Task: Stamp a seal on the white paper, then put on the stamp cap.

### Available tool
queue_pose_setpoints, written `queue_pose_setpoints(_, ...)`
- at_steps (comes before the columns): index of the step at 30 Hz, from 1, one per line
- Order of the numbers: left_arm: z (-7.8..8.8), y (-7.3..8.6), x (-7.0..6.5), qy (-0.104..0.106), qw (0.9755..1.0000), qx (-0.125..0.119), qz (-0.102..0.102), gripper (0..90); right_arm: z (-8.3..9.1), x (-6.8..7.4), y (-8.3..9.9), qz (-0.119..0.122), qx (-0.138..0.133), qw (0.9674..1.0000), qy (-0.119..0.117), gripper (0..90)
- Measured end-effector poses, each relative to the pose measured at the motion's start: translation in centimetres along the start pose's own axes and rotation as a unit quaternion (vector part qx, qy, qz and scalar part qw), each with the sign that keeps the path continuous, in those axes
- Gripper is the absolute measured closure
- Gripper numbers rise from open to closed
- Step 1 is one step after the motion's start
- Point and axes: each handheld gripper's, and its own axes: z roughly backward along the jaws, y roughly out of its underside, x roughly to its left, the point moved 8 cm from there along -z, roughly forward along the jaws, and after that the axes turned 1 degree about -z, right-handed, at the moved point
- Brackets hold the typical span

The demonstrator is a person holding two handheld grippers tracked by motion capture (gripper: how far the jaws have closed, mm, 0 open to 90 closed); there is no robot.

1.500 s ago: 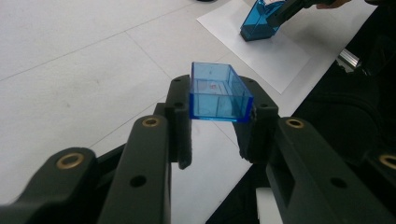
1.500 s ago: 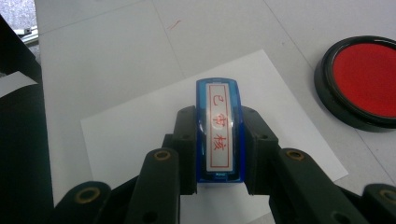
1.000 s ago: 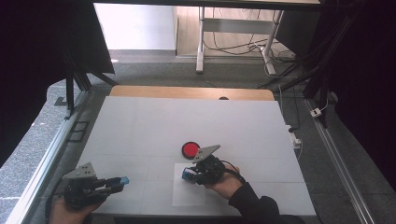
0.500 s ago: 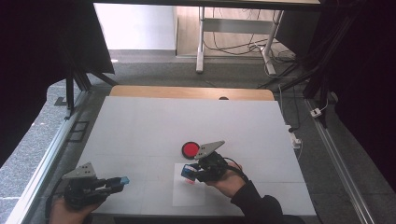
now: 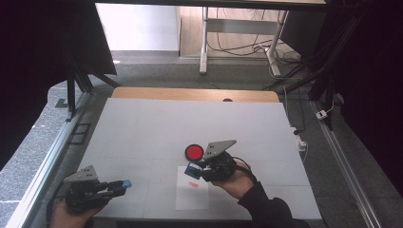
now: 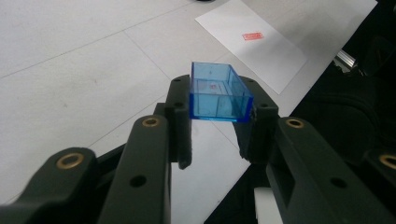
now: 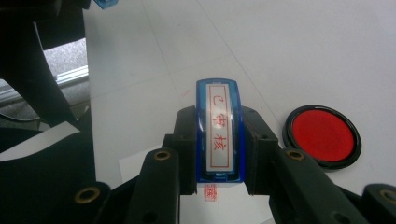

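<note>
Lifted since the earlier frame, the right hand-held gripper (image 5: 194, 167) clamps a blue rectangular plastic stamp (image 7: 219, 129) above the white paper sheet (image 5: 192, 194), just beside the round red ink pad (image 5: 194, 152). Well left of that sheet, near the counter (image 5: 157, 128) edge, the left hand-held gripper (image 6: 215, 123) grips the clear blue plastic stamp cap (image 6: 216, 92).

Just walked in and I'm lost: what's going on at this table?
A person is stamping a sheet of paper. The right gripper is shut on a blue stamp, held just above a red mark already printed on the sheet. A round red ink pad lies open just beyond the paper. The left gripper, near the table's front left corner, is shut on the stamp's clear blue cap.
</note>
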Motion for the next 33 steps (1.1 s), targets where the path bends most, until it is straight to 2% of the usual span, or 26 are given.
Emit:
queue_pose_setpoints(3, 0.0, 0.0, 0.0, 0.000, 1.0000, 0.000, 0.000, 68.7, 0.4, 0.1, -0.3, -0.005, -0.007, 1.0000, -0.003, 70.5)
queue_pose_setpoints(16, -0.1, 0.0, 0.0, -0.001, 1.0000, 0.003, 0.000, 68.7, 1.7, 0.3, -1.1, 0.002, -0.028, 0.9996, -0.005, 70.5)
queue_pose_setpoints(22, 0.0, -0.4, -0.2, 0.008, 1.0000, -0.004, -0.002, 68.7, 2.0, 0.4, -1.4, 0.005, -0.031, 0.9995, -0.009, 70.4)
queue_pose_setpoints(33, -1.1, -2.3, -1.3, 0.035, 0.9984, 0.007, -0.043, 68.8, 2.6, 0.7, -2.1, 0.001, -0.045, 0.9988, -0.019, 70.5)
